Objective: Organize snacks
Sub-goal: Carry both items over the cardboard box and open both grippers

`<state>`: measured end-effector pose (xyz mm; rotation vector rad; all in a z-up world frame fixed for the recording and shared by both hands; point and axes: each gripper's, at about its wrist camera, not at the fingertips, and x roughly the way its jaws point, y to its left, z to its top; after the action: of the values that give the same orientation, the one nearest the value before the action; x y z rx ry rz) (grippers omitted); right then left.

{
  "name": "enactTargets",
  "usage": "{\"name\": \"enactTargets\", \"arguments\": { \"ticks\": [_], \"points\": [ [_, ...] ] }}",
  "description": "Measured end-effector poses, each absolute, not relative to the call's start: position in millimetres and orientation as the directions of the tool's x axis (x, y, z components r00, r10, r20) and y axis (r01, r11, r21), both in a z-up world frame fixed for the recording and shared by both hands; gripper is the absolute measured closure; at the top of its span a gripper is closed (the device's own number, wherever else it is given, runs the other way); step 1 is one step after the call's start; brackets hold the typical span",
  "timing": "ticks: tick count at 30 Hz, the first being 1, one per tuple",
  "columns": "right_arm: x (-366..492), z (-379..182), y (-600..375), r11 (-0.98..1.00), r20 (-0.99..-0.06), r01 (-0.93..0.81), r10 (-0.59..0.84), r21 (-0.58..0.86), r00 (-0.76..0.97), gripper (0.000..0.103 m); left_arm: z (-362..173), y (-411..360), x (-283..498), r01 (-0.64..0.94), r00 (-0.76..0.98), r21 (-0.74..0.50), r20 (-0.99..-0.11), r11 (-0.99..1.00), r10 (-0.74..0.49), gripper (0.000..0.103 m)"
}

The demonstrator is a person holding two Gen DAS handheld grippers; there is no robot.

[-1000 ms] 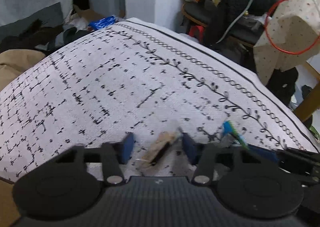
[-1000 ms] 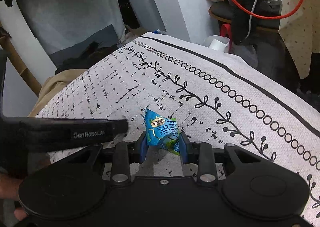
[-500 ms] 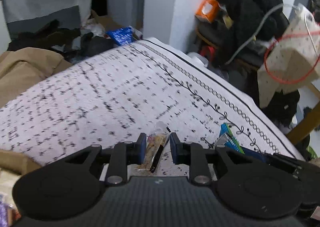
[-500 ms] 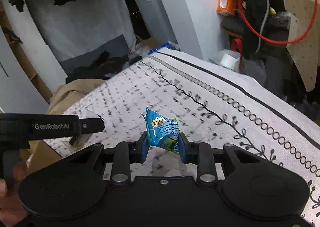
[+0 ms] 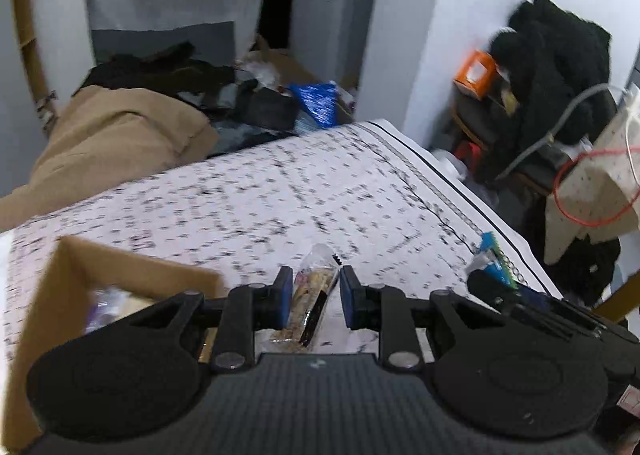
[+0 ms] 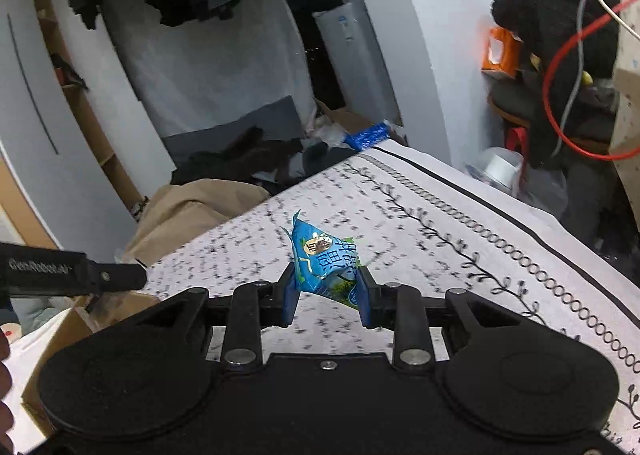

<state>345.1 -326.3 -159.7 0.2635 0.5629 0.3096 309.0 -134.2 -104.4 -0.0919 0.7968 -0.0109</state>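
My left gripper is clamped on a clear-wrapped snack bar. My right gripper pinches a blue snack packet. Both hang over the patterned cloth. I think I should carry each over the cardboard box at eight o'clock, then let go low. Only the left view shows inside the box; only the right shows a hand.

Motion blur smears the tablecloth print; cardboard box contents unreadable, its left side cropped.
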Motion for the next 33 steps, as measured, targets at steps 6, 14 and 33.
{"name": "enactTargets", "arguments": {
  "ticks": [6,14,33],
  "points": [
    [334,-143,-304,0.911,-0.446,-0.279,0.395,0.306,0.803,0.074,-79,-109,292,-0.095,0.724,-0.088,-0.689,0.992,0.009,0.079],
    [322,-128,-280,0.883,-0.414,-0.365,0.462,0.294,0.784,0.075,-65,-80,273,-0.2,0.719,-0.088,-0.69,0.976,0.085,0.079],
    [294,-121,-215,0.808,-0.428,-0.529,0.588,0.261,0.686,0.074,-67,-16,238,-0.39,0.633,-0.137,-0.758,0.91,0.158,0.078]
  ]
}}
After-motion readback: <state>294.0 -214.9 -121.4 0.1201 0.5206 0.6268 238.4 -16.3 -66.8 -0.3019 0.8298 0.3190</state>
